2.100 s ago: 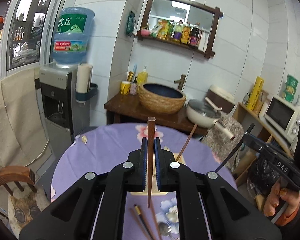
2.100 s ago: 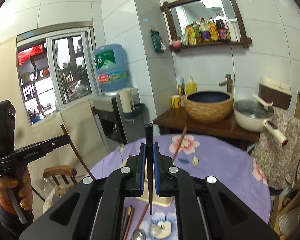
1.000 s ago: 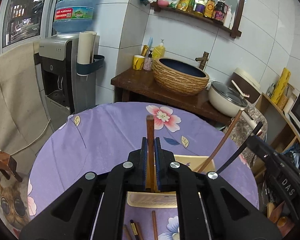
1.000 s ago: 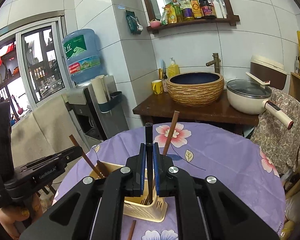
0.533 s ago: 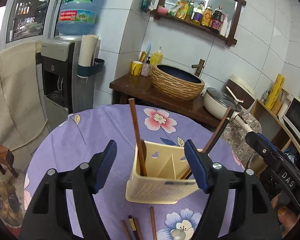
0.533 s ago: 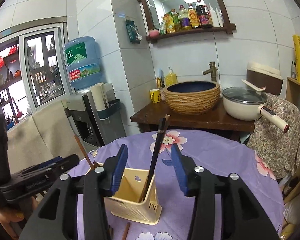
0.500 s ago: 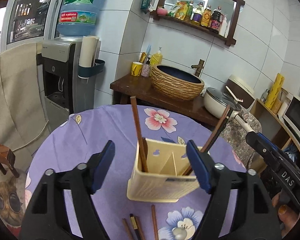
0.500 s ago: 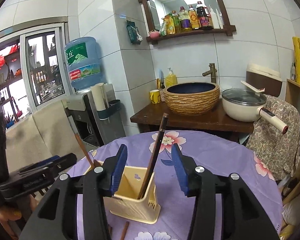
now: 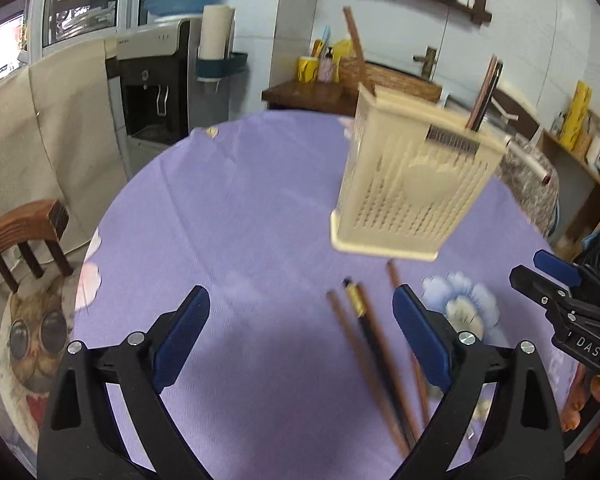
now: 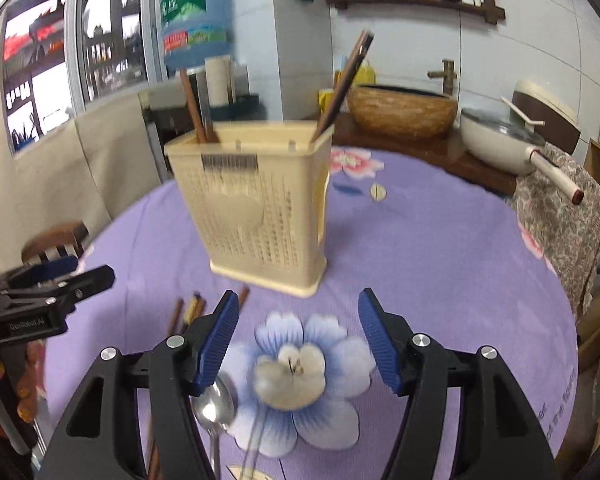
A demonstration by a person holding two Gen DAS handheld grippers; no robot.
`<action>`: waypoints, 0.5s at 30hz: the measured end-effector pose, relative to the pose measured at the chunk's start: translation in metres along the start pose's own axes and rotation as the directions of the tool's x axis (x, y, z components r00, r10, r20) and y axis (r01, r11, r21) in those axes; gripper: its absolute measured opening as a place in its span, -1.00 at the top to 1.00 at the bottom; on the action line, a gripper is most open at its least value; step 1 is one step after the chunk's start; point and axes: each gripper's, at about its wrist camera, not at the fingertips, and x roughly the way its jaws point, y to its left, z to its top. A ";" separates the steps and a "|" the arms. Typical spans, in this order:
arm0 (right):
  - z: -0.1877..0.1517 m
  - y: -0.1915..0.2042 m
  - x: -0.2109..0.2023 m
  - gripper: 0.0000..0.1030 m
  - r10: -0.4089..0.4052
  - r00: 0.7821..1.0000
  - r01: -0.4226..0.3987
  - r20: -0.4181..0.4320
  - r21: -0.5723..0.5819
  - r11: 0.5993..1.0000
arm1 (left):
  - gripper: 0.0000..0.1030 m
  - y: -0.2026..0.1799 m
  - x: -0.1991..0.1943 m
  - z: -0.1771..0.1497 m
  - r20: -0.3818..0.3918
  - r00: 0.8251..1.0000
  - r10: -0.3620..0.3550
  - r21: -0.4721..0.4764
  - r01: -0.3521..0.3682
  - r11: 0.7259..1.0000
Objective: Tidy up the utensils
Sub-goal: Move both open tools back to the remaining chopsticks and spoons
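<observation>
A cream slotted utensil holder (image 9: 412, 184) (image 10: 256, 208) stands on the purple floral tablecloth (image 9: 228, 208). One brown chopstick (image 10: 192, 104) leans in its left side, and a brown and a black chopstick (image 10: 344, 84) lean in its right. Several loose chopsticks (image 9: 372, 344) (image 10: 188, 312) lie in front of the holder. A metal spoon (image 10: 216, 404) lies under my right gripper's left finger. My left gripper (image 9: 300, 308) hangs low over the cloth with its jaws opening wide and nothing between them. My right gripper (image 10: 298, 312) is also opening, empty, above a printed flower.
A wooden chair (image 9: 24, 236) and a cat cushion (image 9: 36, 344) stand left of the round table. Behind are a water dispenser (image 9: 156, 76), a side table with a woven basin (image 10: 400, 110) and a lidded pot (image 10: 500, 136). A hand holds each gripper.
Both grippers were shut on chopsticks above the holder. They opened and left the chopsticks standing in it, then dropped toward the tabletop in front of the holder.
</observation>
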 end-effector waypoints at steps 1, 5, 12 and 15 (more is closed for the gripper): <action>-0.007 0.002 0.001 -0.18 -0.003 1.000 0.003 -0.010 -0.001 1.000 | -0.77 0.001 0.001 -0.005 -0.012 1.000 0.003 0.004 -0.003 1.000; -0.025 0.004 0.008 -0.18 0.008 0.998 -0.008 -0.064 0.007 1.000 | -0.77 0.007 0.001 -0.024 -0.031 0.999 0.023 0.007 -0.023 1.000; -0.046 0.011 0.020 -0.13 -0.011 0.990 0.004 -0.141 -0.048 0.999 | -0.77 0.013 -0.010 -0.040 -0.023 0.998 0.053 -0.003 -0.053 0.999; -0.049 0.016 0.025 -0.10 -0.006 0.987 -0.004 -0.163 -0.062 0.998 | -0.77 0.016 -0.012 -0.044 -0.032 0.999 0.038 -0.023 -0.039 0.999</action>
